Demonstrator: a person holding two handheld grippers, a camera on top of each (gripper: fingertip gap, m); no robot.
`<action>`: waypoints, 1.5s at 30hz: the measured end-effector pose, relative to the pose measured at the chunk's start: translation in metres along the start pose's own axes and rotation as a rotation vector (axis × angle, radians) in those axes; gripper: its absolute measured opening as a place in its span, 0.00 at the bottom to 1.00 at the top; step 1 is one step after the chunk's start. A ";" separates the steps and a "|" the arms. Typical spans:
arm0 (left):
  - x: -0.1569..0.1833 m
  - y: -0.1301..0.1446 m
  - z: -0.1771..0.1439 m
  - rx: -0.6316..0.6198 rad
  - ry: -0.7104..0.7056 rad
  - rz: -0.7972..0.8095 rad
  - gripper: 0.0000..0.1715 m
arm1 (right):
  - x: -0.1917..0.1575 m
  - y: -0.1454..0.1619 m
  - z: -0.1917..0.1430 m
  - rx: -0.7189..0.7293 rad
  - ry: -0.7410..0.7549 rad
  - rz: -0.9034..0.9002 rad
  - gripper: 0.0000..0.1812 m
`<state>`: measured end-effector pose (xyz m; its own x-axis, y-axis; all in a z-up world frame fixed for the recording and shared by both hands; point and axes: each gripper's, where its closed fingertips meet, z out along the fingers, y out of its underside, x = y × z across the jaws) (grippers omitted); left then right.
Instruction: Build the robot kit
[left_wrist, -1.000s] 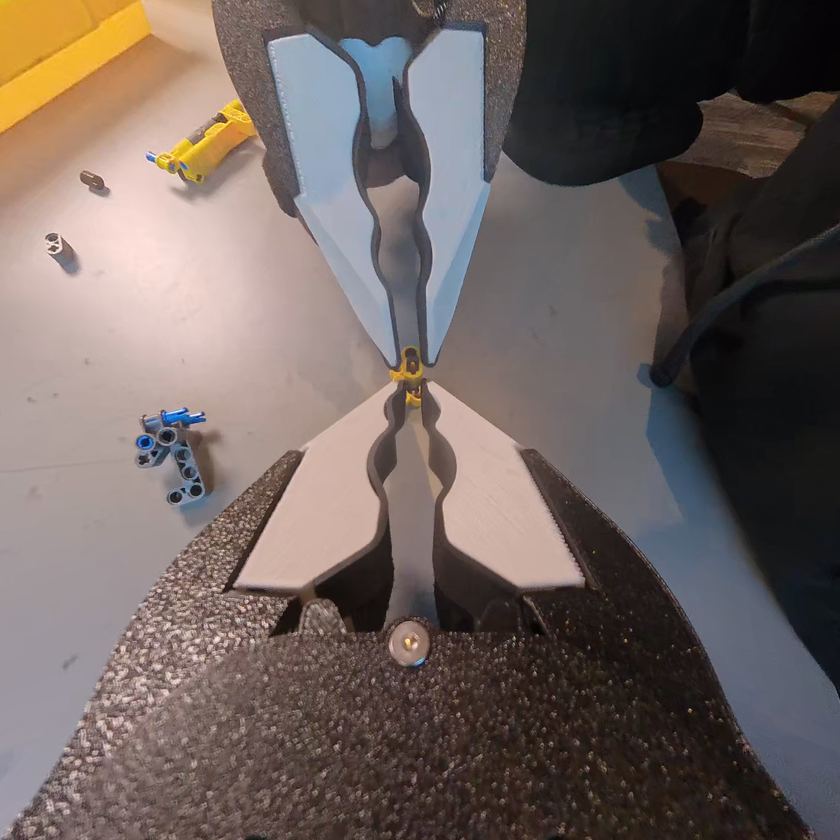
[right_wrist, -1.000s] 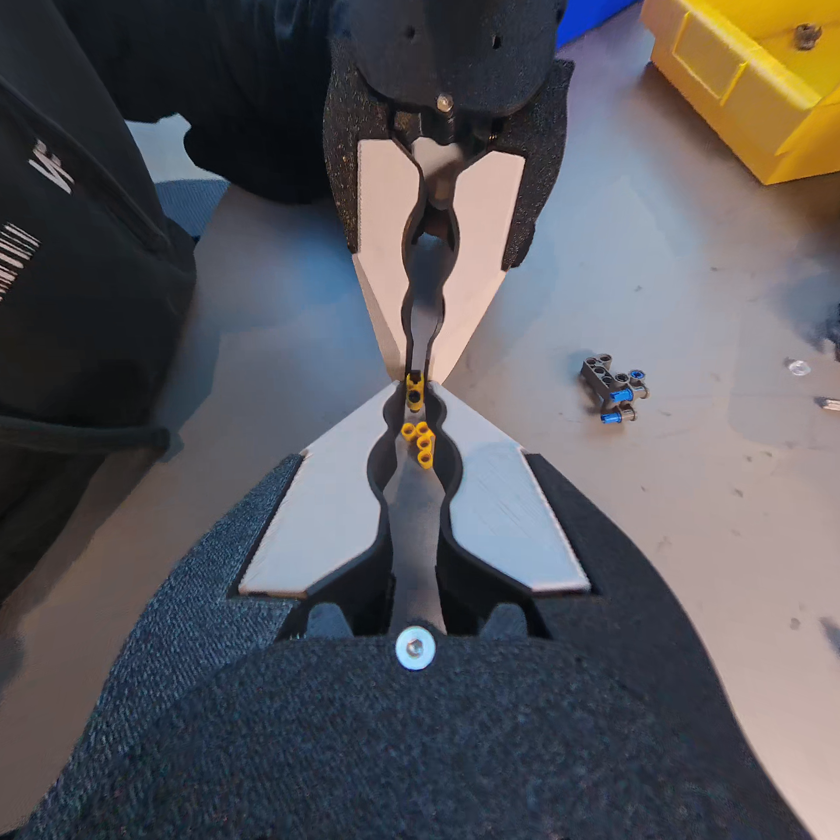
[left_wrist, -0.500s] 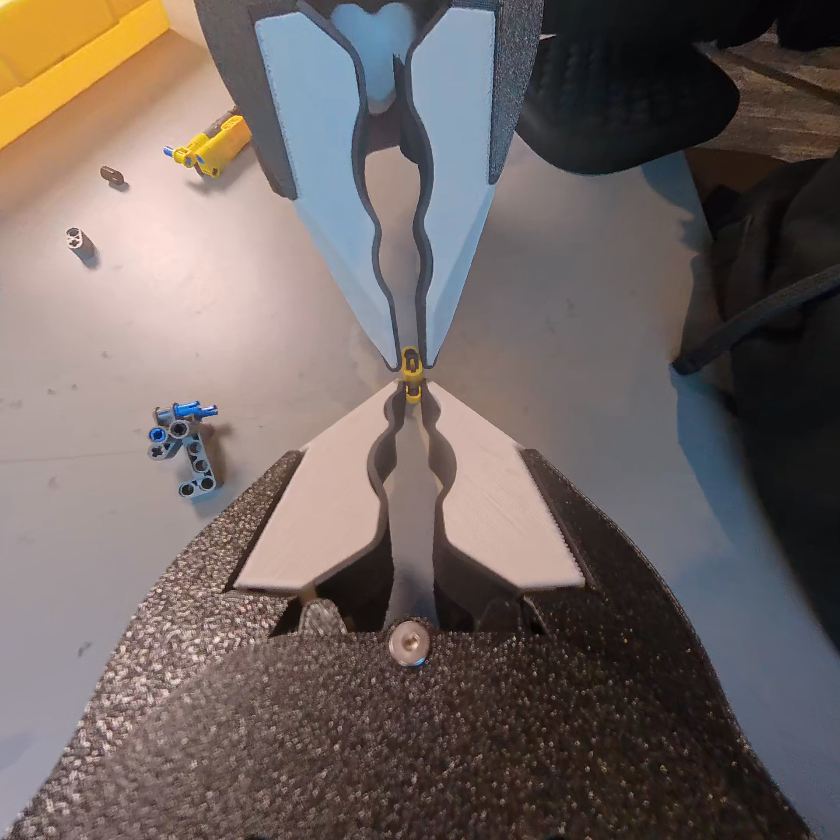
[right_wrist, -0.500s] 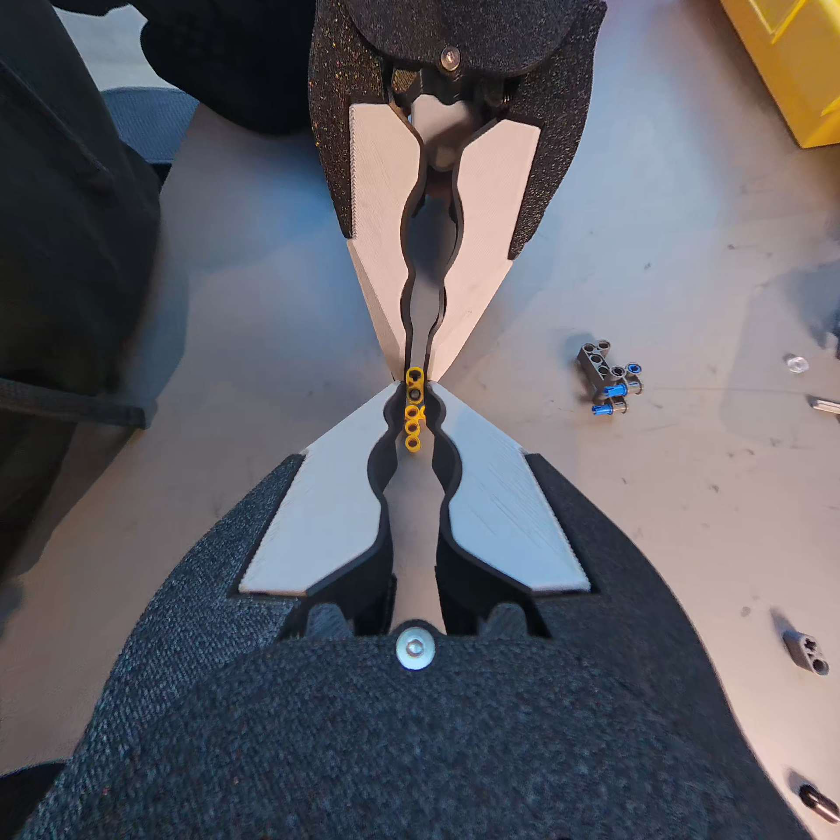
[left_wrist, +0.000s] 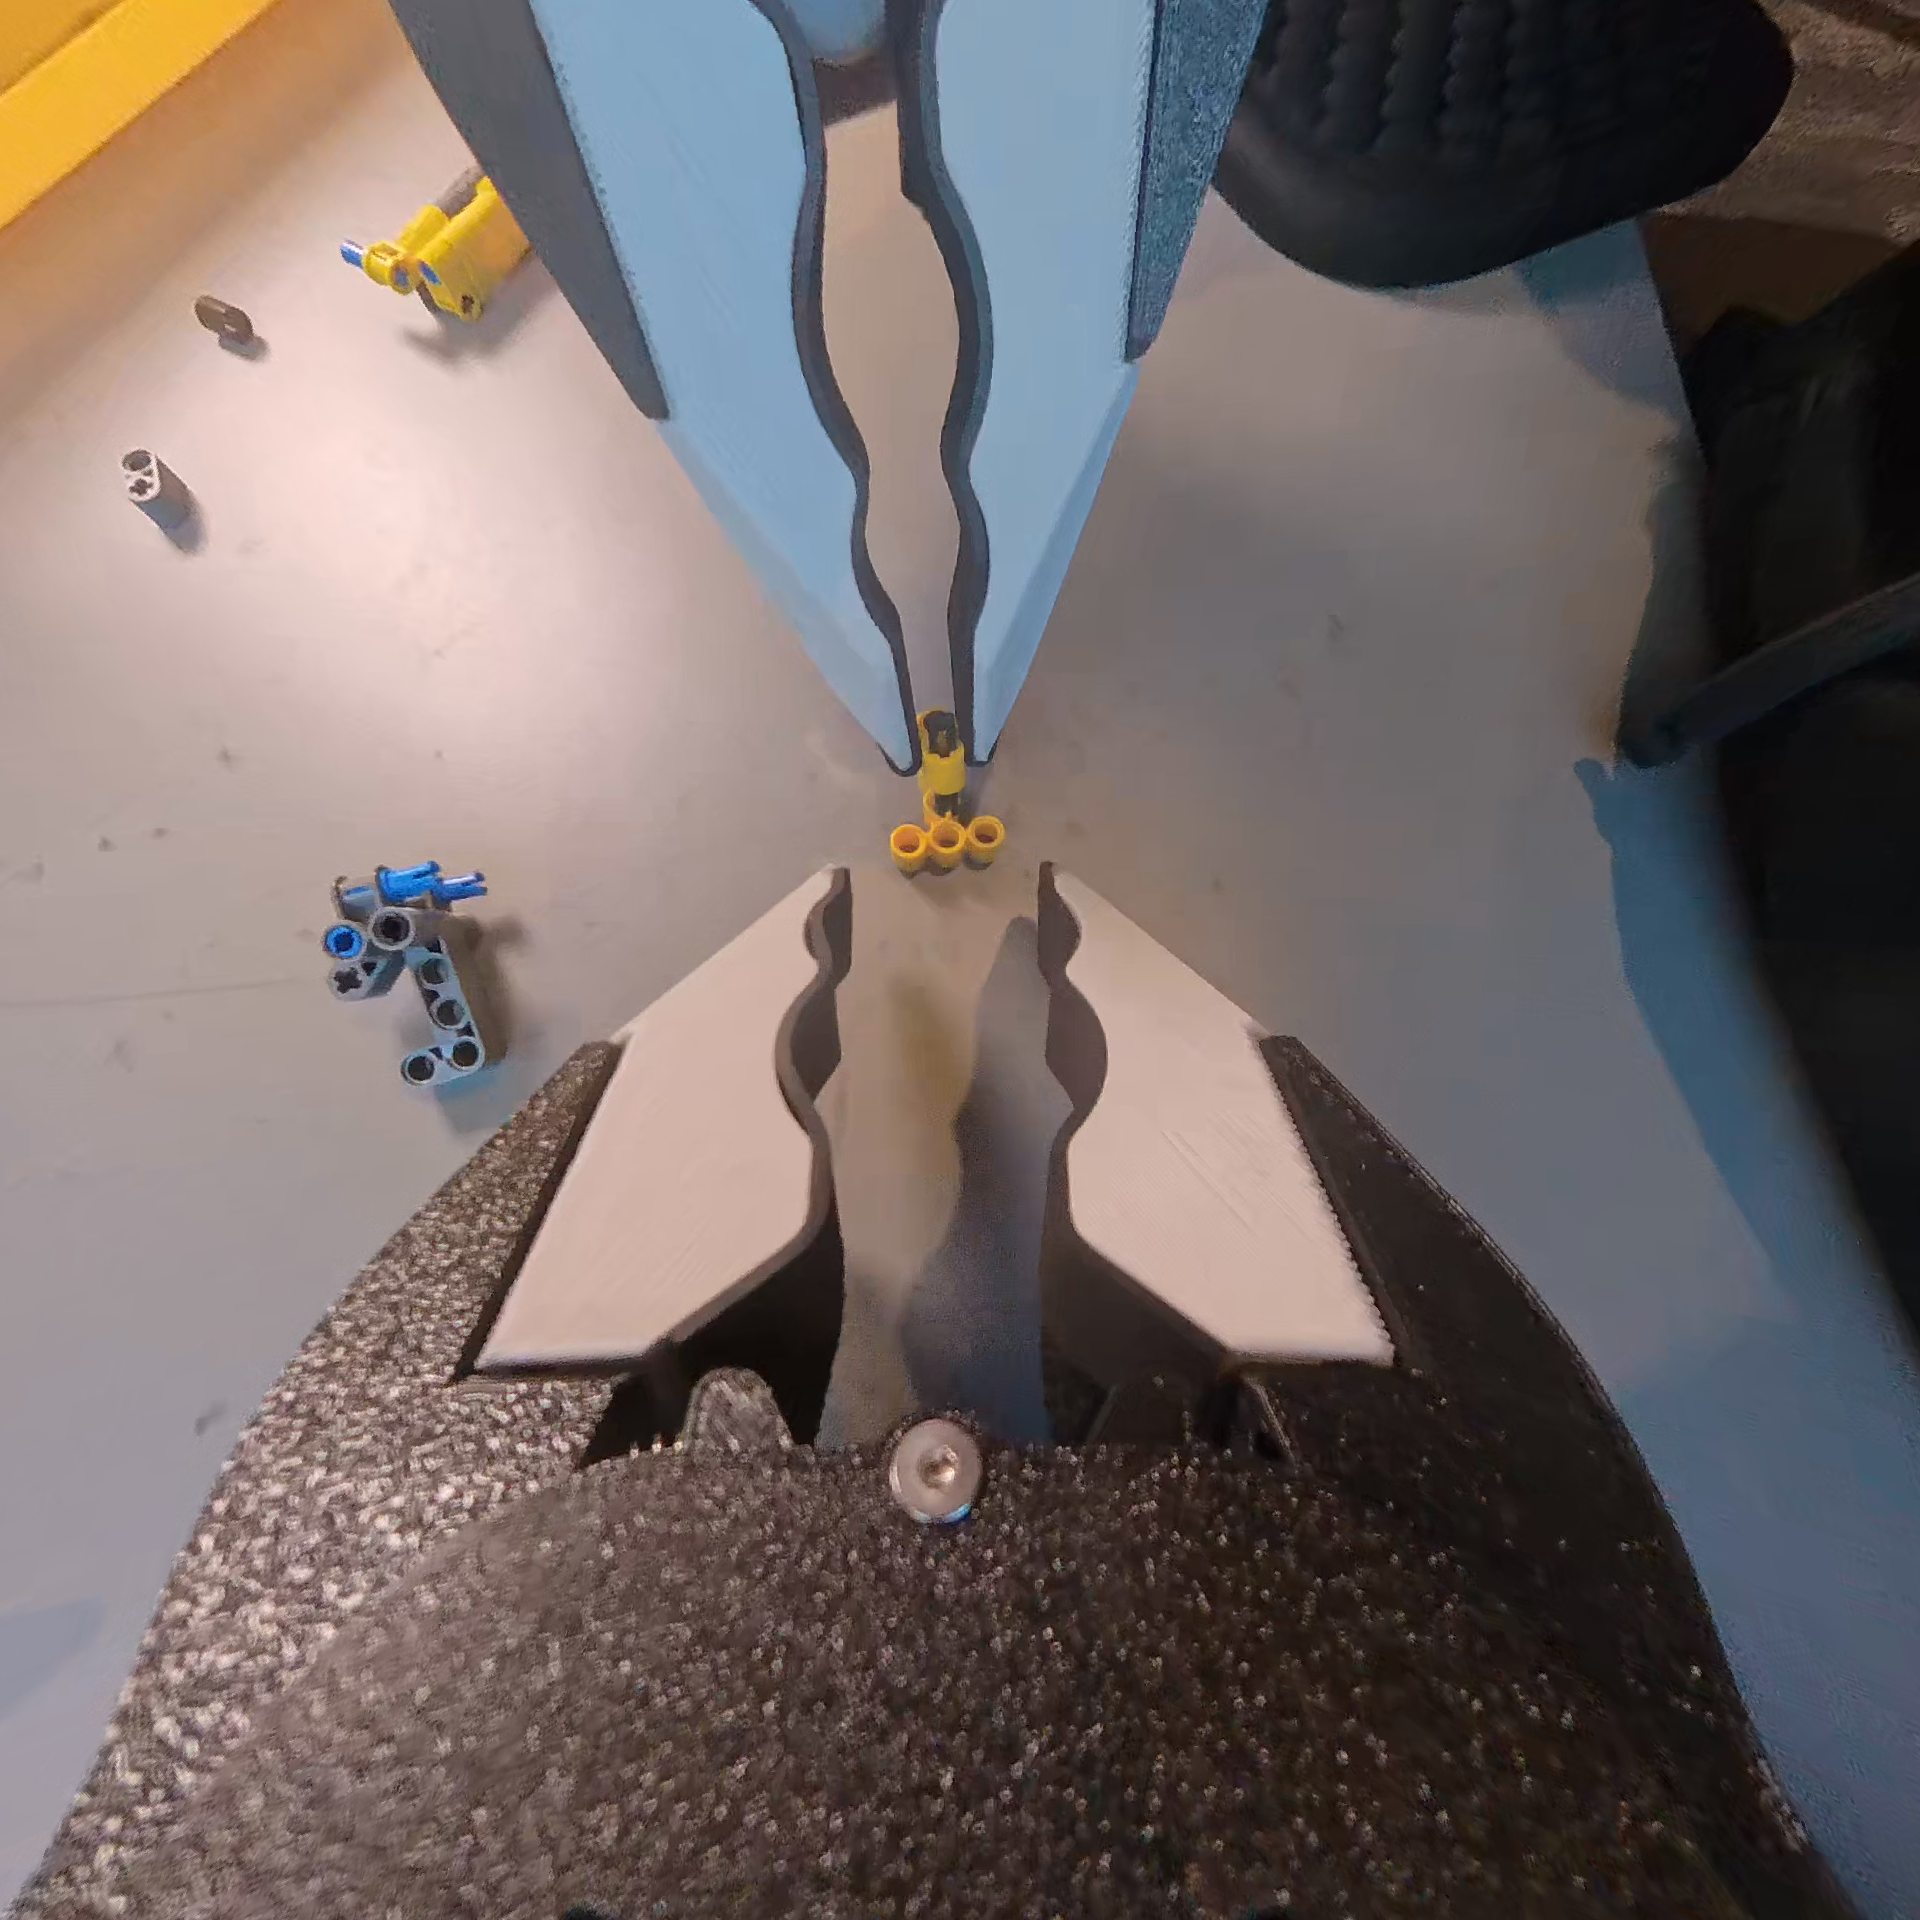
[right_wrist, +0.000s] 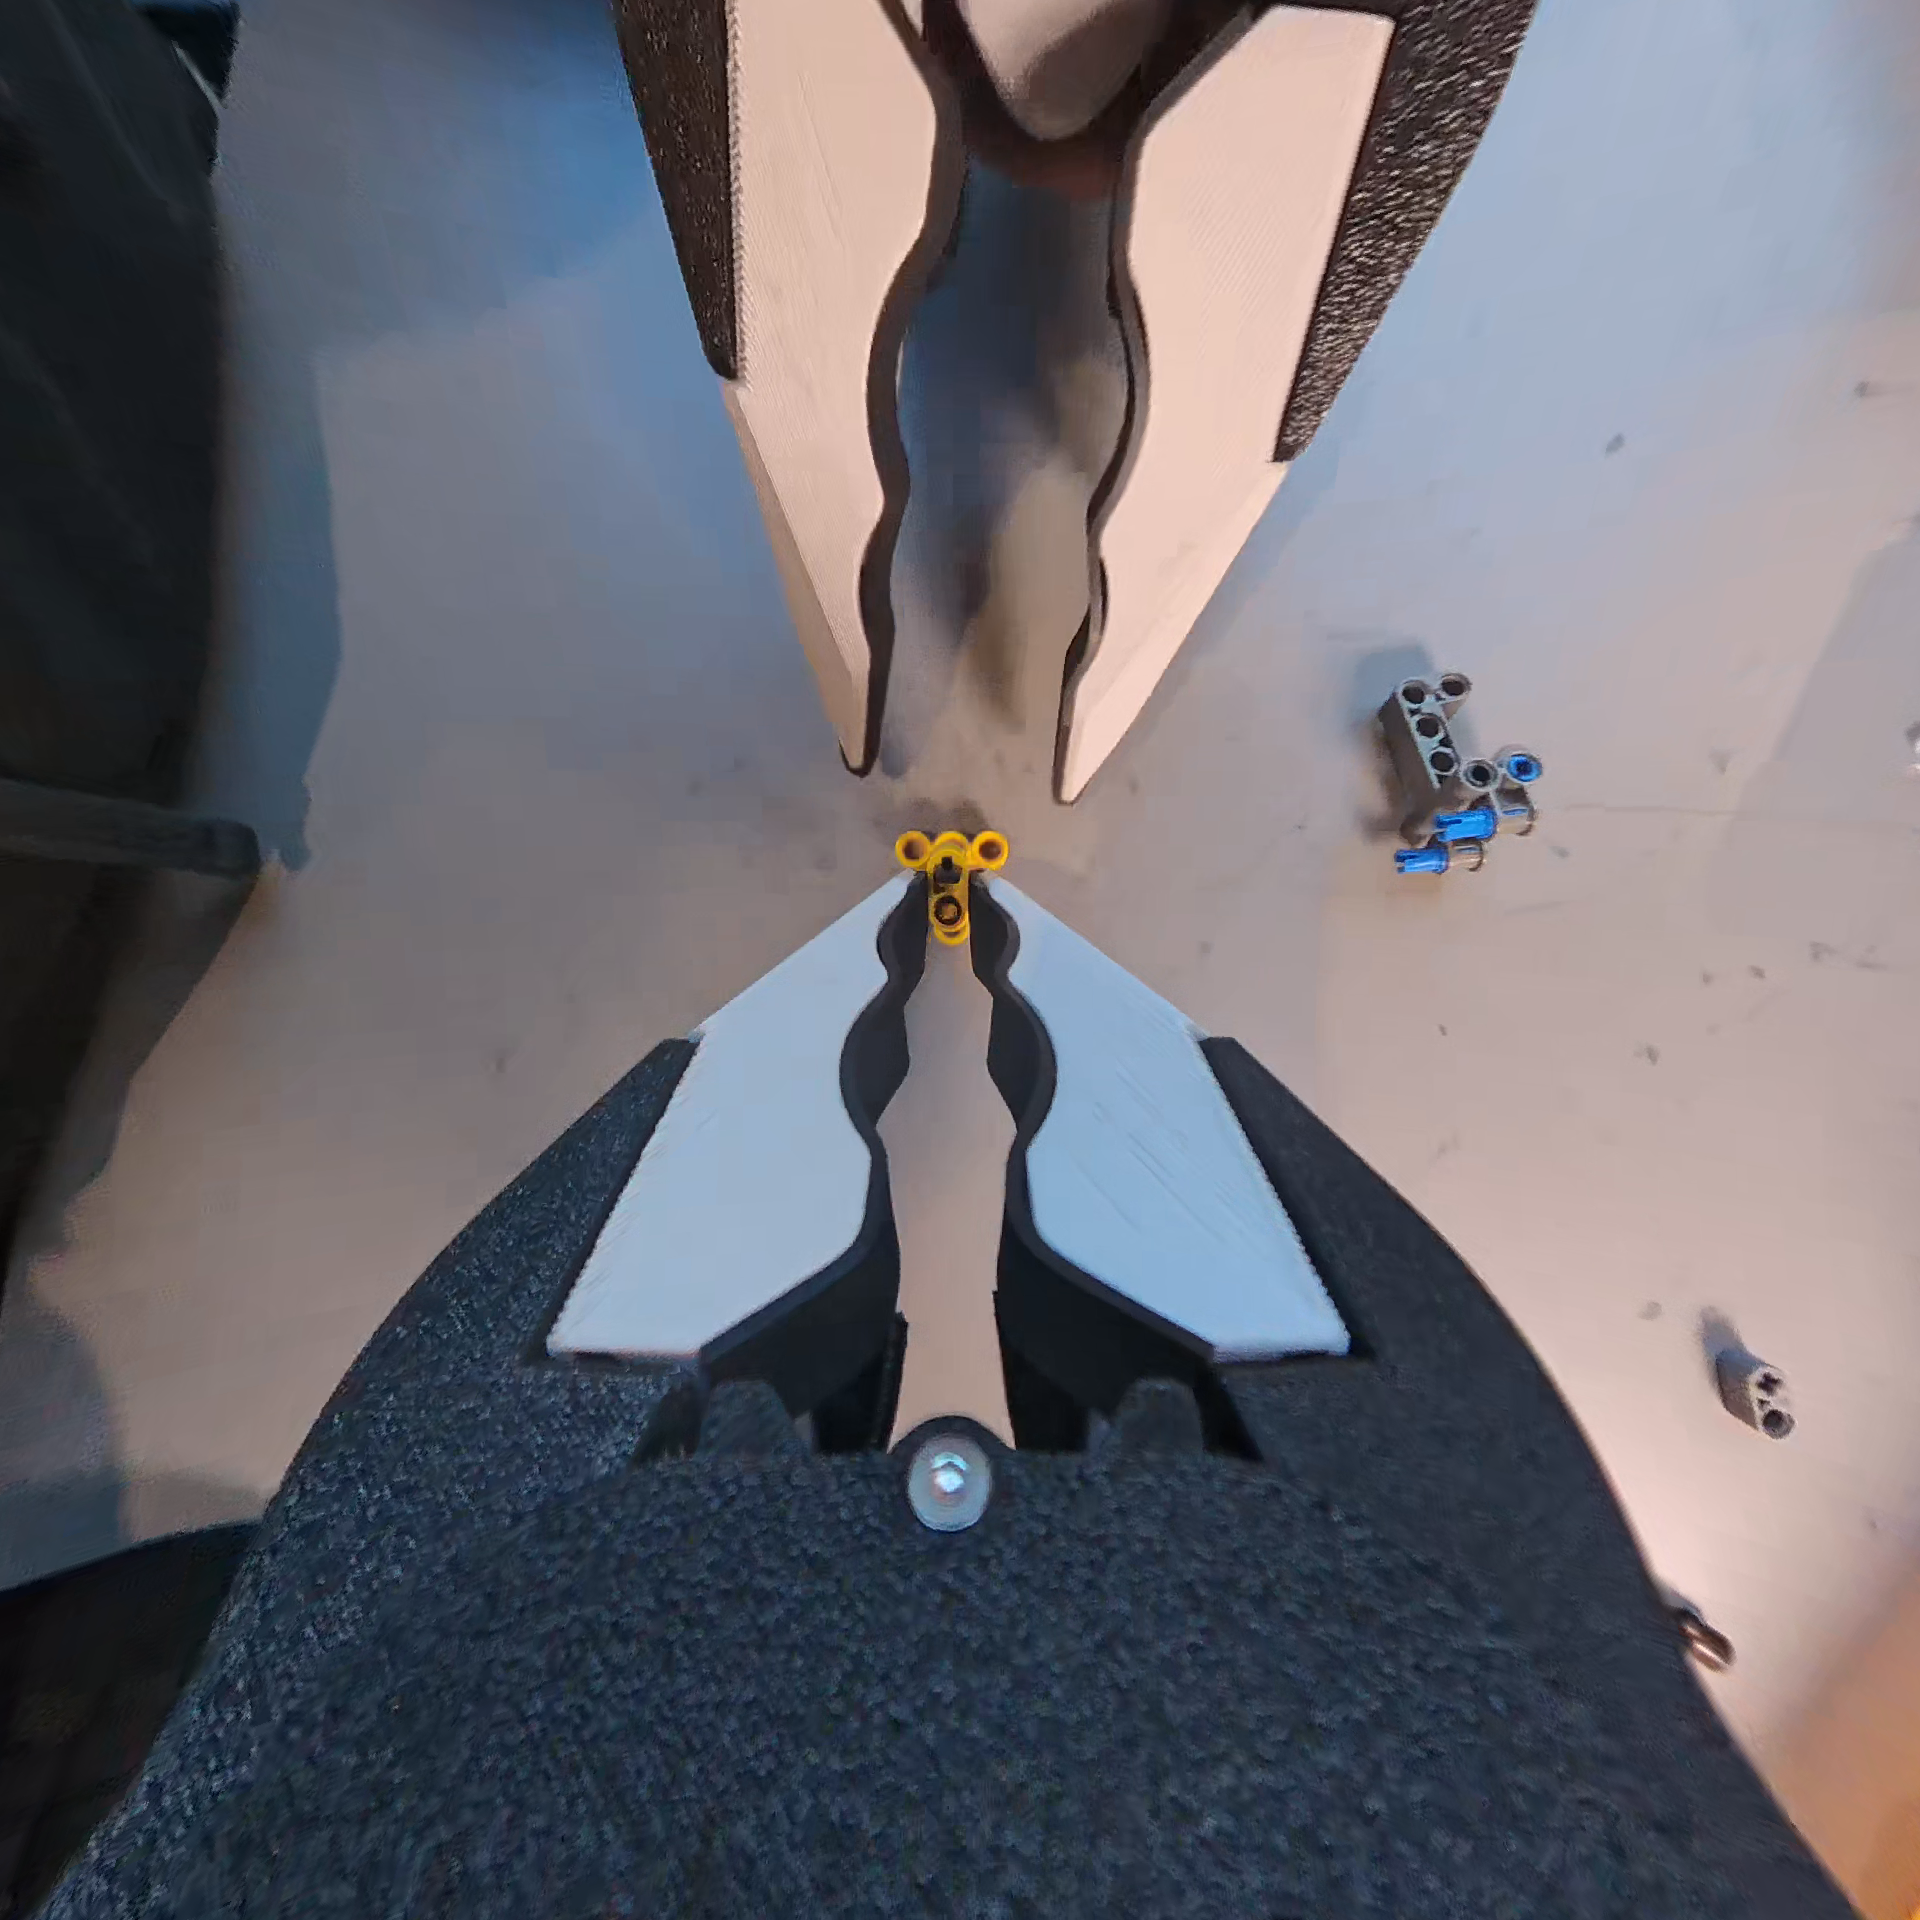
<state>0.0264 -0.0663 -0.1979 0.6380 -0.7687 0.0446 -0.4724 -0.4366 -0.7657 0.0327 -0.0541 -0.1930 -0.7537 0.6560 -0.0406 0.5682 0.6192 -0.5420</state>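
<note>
A small yellow T-shaped building piece (right_wrist: 951, 850) with a row of three holes is held just above the grey table (right_wrist: 520, 727). My right gripper (right_wrist: 948, 894) is shut on its stem. In the left wrist view the right gripper (left_wrist: 938, 767) comes in from the top with the yellow piece (left_wrist: 945, 840) hanging from its tips. My left gripper (left_wrist: 943, 883) is open and empty, its tips just short of the piece and on either side of it. It also shows at the top of the right wrist view (right_wrist: 961, 779), jaws apart.
A grey angled beam with blue pins (left_wrist: 410, 977) lies left of the left gripper and shows in the right wrist view (right_wrist: 1455, 769). A yellow assembly (left_wrist: 447, 255), a black pin (left_wrist: 221, 317) and a grey connector (left_wrist: 151, 483) lie farther off. Dark clothing (left_wrist: 1818, 520) borders the table. Both grippers' tips are close together, under 4 cm apart. Both grippers' tips are roughly 20 cm from the yellow assembly (left_wrist: 447, 255).
My left gripper has opened and let go of the yellow piece, which both grippers pinched before. The right gripper still holds it, now turned so its three-hole bar lies crosswise.
</note>
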 end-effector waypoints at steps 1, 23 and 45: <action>0.000 0.002 0.002 -0.010 -0.007 0.004 0.21 | -0.001 0.002 0.002 -0.035 -0.001 -0.013 0.04; -0.003 0.008 0.015 -0.039 -0.057 0.024 0.12 | 0.003 -0.001 0.009 -0.261 0.028 -0.055 0.04; -0.005 0.009 0.014 -0.038 -0.071 0.005 0.12 | 0.004 -0.001 0.011 -0.215 0.081 -0.016 0.04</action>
<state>0.0276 -0.0591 -0.2138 0.6763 -0.7366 -0.0058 -0.4978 -0.4511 -0.7407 0.0250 -0.0571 -0.2017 -0.7388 0.6728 0.0390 0.6204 0.7016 -0.3505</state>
